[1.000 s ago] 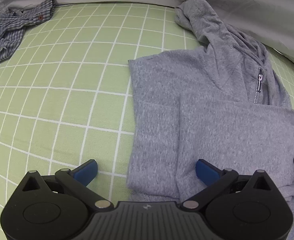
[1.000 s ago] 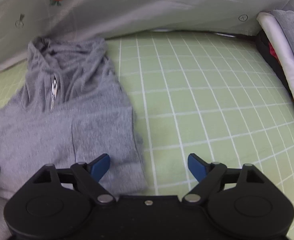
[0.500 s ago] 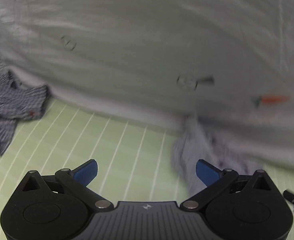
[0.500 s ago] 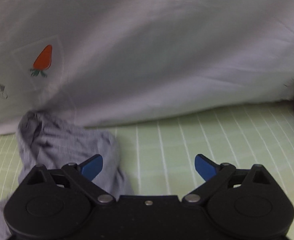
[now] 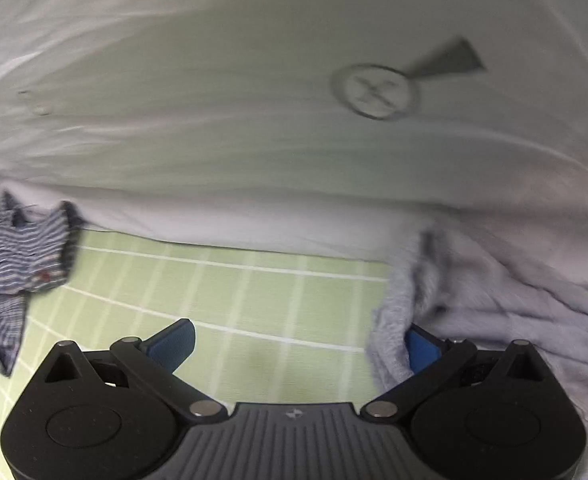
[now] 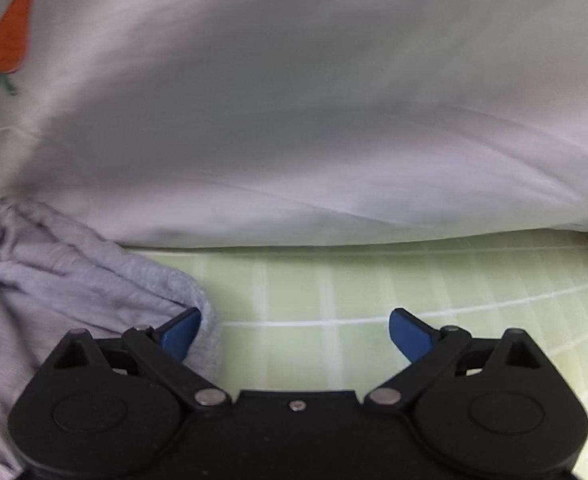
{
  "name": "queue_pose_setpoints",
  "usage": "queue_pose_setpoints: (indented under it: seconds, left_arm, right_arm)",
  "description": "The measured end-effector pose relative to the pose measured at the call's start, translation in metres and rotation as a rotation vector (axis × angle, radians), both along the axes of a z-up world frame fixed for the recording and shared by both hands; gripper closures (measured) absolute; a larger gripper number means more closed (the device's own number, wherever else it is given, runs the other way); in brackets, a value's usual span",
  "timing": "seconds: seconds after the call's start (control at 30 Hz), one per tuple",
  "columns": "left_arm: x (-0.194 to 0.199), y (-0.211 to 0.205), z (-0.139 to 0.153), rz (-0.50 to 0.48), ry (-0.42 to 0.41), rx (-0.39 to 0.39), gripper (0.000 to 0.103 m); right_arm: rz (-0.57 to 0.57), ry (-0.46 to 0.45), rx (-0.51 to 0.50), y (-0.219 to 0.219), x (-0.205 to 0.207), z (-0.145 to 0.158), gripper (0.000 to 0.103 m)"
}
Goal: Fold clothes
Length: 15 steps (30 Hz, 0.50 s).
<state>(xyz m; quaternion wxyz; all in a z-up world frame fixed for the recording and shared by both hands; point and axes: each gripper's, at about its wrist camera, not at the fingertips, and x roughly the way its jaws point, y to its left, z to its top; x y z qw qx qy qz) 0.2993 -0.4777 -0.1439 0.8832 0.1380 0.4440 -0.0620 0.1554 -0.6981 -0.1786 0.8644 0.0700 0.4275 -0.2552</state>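
A grey hoodie lies on a green checked mat (image 5: pixel 254 292), with only its rumpled hood end (image 5: pixel 493 312) in the left wrist view. My left gripper (image 5: pixel 298 332) is open wide at that hood's left edge. The fabric edge overlaps its right blue pad (image 5: pixel 423 350), and bare mat lies between the fingers. In the right wrist view the same hood (image 6: pixel 54 272) fills the lower left. My right gripper (image 6: pixel 295 316) stands open wide, its left pad (image 6: pixel 180 332) at the hood's right edge. Nothing is gripped.
A white quilt (image 5: pixel 254 120) with a carrot print (image 6: pixel 8 32) rises like a wall right behind the hood. A crumpled blue striped shirt (image 5: pixel 18 256) lies at the left of the mat. Bare green mat (image 6: pixel 413 280) stretches to the right.
Both grippers have travelled from over the hoodie's body up to its hood end, so the white quilt now fills the upper view. The right jaws have spread a little wider.
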Motion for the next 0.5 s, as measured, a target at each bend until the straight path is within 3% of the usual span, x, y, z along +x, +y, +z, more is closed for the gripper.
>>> queue_pose_setpoints:
  seconds: [0.1,0.23,0.5]
  left_arm:
    - [-0.006,0.009,0.014,0.026,-0.063,0.026,0.000]
    - [-0.033,0.021,0.047,-0.004,-0.167,-0.010,0.000]
    - [-0.128,0.069,0.115,-0.050,-0.359,-0.103,0.000]
  right_arm:
    - [-0.041,-0.009,-0.127,0.003,-0.017,0.013,0.005]
    - [-0.056,-0.143,-0.178,0.016,-0.057,0.048,0.006]
    - [-0.083,-0.300,-0.304,0.071,-0.161,0.108,0.005]
